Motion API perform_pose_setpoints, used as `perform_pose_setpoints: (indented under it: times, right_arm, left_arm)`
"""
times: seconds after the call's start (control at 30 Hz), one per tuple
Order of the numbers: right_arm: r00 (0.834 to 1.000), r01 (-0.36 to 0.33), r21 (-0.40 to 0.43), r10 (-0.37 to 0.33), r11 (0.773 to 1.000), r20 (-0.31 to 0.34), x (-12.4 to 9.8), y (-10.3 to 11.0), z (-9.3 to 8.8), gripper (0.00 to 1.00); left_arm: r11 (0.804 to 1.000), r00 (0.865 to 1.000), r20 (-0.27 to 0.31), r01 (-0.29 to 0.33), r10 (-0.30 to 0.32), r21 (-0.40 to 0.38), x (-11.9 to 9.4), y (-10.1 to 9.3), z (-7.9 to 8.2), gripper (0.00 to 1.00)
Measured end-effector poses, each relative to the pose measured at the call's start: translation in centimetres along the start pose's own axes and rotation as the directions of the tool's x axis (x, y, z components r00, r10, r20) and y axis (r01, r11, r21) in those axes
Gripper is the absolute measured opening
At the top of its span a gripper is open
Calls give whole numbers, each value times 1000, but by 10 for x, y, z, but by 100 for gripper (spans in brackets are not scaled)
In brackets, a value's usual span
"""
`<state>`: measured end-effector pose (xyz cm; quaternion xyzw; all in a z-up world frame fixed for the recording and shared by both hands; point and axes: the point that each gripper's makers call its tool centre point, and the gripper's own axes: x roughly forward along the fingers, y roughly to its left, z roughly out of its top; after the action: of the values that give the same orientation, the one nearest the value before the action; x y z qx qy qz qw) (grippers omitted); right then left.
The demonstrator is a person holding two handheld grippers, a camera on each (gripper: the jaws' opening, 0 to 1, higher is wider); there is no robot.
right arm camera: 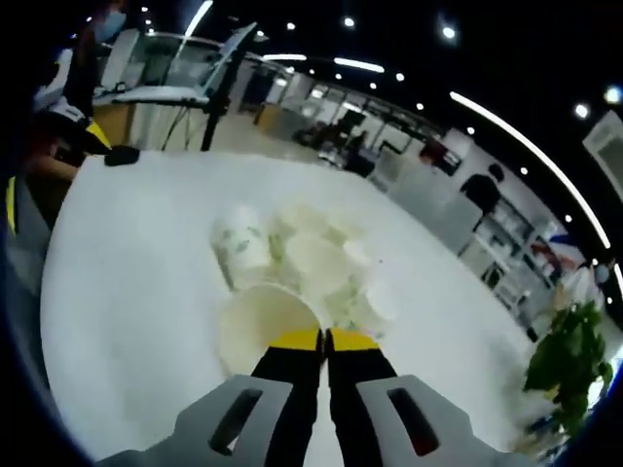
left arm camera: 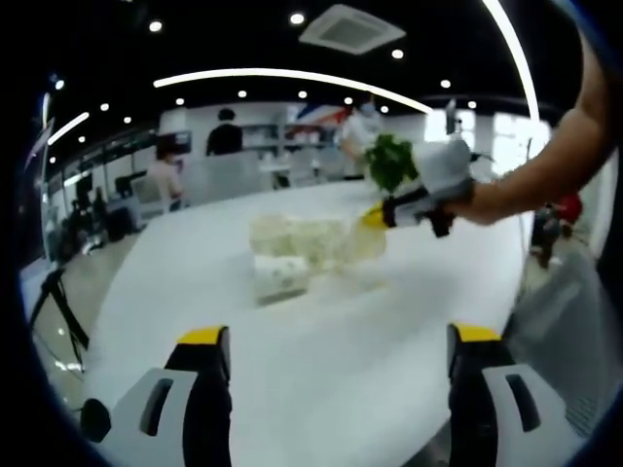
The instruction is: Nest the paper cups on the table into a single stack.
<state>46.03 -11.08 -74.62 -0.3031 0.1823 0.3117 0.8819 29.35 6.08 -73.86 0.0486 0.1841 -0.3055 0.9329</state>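
Observation:
Several white paper cups with green print lie clustered in the middle of the white table. My left gripper stands wide open near the table's front edge, well short of them, with nothing between its jaws. My right gripper, held by a hand, reaches in from the right at the cluster's far side. In the right gripper view, my right gripper is shut on the rim of an open-mouthed paper cup. The other cups lie just beyond it, some on their sides.
A green plant stands near the table's far edge, also seen as the plant at the lower right. People, desks and a tripod are off the table. Bare table surrounds the cups.

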Motion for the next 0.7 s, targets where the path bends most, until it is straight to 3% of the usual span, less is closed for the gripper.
perform_pose_setpoints:
  times: [0.13, 0.17, 0.2, 0.27, 0.3, 0.37, 0.5, 0.63, 0.7]
  right_arm:
    - [998, -49, 8, 49, 999, -38, 0, -11, 11, 0]
    - [995, -78, 14, 79, 997, -63, 0, -10, 11, 0]
    - [987, -89, 10, 90, 996, -133, -2, -13, 6, 0]
    - [990, -88, 15, 89, 996, -113, -3, -21, 18, 0]
    - [981, -122, 56, 129, 991, -142, -6, -20, 19, 0]
    - [977, -136, 56, 144, 989, -159, -7, -29, 25, 0]
    - [951, -218, 82, 230, 973, -204, -14, -30, 32, 0]
    - [906, -319, 15, 310, 947, -287, -23, -29, 34, 0]
    - [868, -386, 7, 366, 922, -336, -30, -25, 33, 0]
  left_arm:
    - [1000, 1000, 5, 1, -1, 4, -1, -1, 1, 90]
    - [1000, 1000, 6, 1, -1, 5, -1, -1, 1, 90]
    - [1000, 1000, 8, 0, 0, 6, -1, -1, 2, 90]
    - [1000, 1000, 10, 0, 0, 7, -1, -2, 2, 90]
    - [1000, 1000, 10, 0, 0, 8, -1, -2, 2, 90]
    - [1000, 1000, 13, 0, 0, 9, -2, -2, 2, 90]
    - [1000, 1000, 17, 1, -1, 9, -2, -2, 3, 90]
    - [1000, 1000, 18, 2, -3, 13, -2, -3, 3, 90]
    - [1000, 1000, 19, 4, -5, 14, -2, -3, 4, 89]
